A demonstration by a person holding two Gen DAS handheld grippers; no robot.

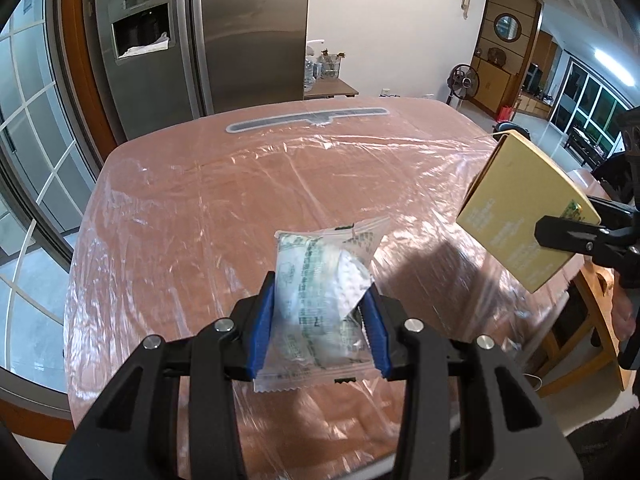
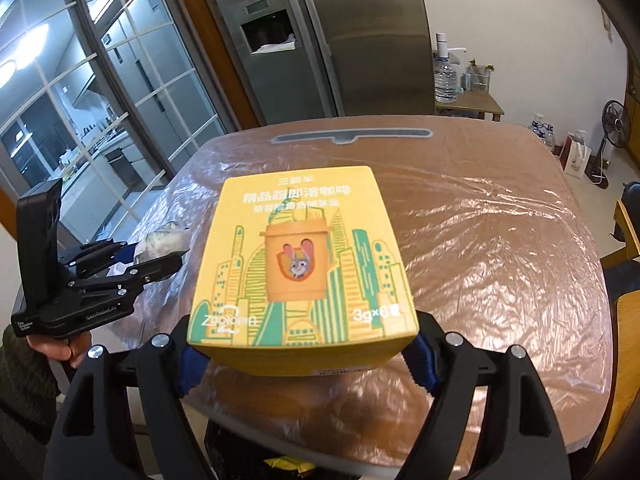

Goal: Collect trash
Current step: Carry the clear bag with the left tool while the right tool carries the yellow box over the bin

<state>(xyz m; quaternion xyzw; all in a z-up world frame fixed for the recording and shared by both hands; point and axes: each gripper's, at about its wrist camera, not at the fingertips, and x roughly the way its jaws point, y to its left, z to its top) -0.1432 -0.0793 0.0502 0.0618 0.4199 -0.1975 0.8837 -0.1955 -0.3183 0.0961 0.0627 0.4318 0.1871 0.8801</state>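
My left gripper [image 1: 320, 320] is shut on a crumpled clear plastic wrapper [image 1: 320, 296] with green print, held above the near part of the table; the wrapper [image 2: 166, 240] also shows in the right wrist view, in the left gripper [image 2: 160, 258]. My right gripper [image 2: 304, 356] is shut on a yellow coffee box [image 2: 302, 268] with a cartoon cup and city drawing, gripped by its two sides over the table's near edge. In the left wrist view that yellow box [image 1: 520, 208] hangs at the right, clamped by the right gripper [image 1: 568, 232].
The table [image 1: 240, 200] is pinkish-brown under wrinkled clear plastic, with a grey strip [image 1: 308, 118] near its far edge. A steel fridge [image 1: 200, 40] stands behind, glass doors at the left. A side table with water bottles [image 2: 446, 76], a fan [image 2: 616, 124] and wooden chairs [image 2: 628, 232] are at the right.
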